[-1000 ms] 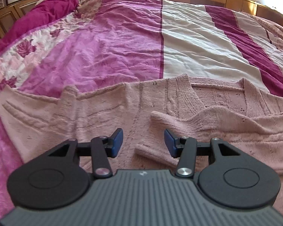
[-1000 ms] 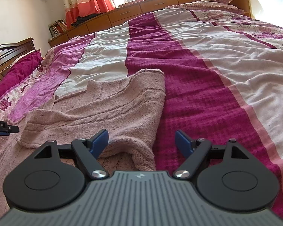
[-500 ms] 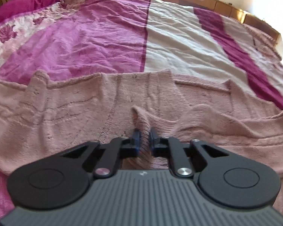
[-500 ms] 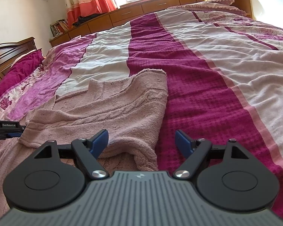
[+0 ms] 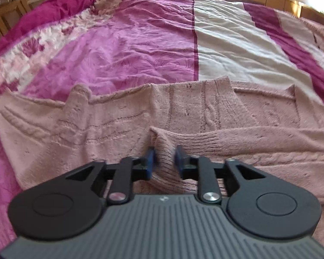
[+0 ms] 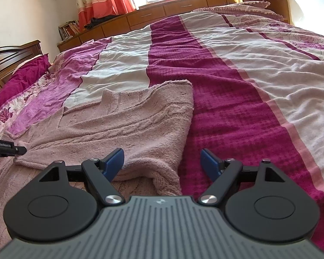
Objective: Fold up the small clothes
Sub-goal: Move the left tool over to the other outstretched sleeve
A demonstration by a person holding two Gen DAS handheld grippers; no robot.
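Observation:
A pale pink knitted sweater (image 5: 110, 118) lies spread on the bed, with one sleeve folded across its body. My left gripper (image 5: 163, 157) is shut on the ribbed cuff of that sleeve (image 5: 165, 164), which bunches up between the blue pads. In the right wrist view the sweater (image 6: 129, 127) lies ahead and to the left. My right gripper (image 6: 163, 161) is open and empty, low over the sweater's near corner. The left gripper's tip (image 6: 8, 150) shows at the left edge of that view.
The bed is covered by a striped magenta, pink and cream bedspread (image 6: 237, 99). A dark wooden headboard (image 6: 10, 56) and a magenta pillow (image 6: 21, 75) are on the left. Wooden drawers (image 6: 162, 13) run along the far side under a curtained window.
My left gripper closed on the sleeve cuff and has shifted slightly with it. The right gripper has stayed open and nearly still.

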